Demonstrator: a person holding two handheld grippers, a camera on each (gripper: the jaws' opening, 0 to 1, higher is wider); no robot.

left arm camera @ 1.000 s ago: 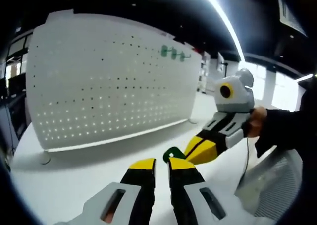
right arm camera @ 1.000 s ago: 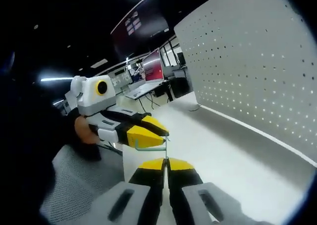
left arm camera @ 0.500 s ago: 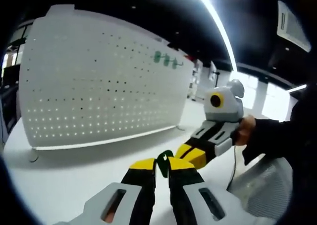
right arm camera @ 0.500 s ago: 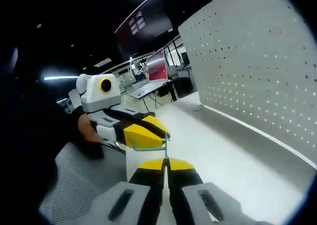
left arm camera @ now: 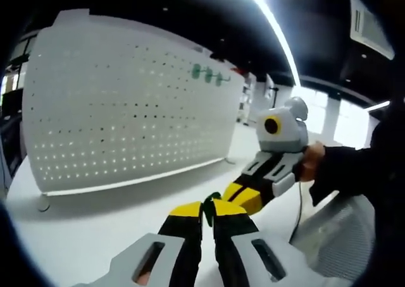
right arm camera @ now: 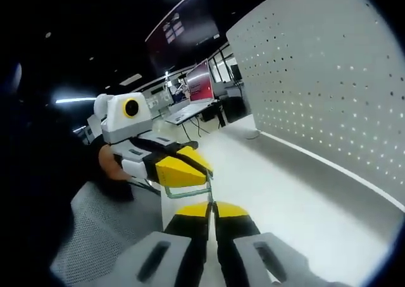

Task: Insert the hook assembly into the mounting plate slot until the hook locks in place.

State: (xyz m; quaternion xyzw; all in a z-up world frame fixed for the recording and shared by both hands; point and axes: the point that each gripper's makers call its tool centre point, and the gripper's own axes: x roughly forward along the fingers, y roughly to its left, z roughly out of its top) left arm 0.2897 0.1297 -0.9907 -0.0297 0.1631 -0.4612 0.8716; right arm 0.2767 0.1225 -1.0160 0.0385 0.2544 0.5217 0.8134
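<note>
White perforated pegboard panel (left arm camera: 126, 103) carries three green hooks (left arm camera: 207, 74); left gripper (left arm camera: 207, 208) and right gripper (right arm camera: 212, 206) both clamp one green wire hook (right arm camera: 190, 190).

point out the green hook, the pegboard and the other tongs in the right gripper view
green hook (right arm camera: 188, 193), right gripper view, on its horizontal wire bar
pegboard (right arm camera: 329, 91), right gripper view, on its perforated white face
left tongs (right arm camera: 196, 171), right gripper view, at the yellow tips
</note>
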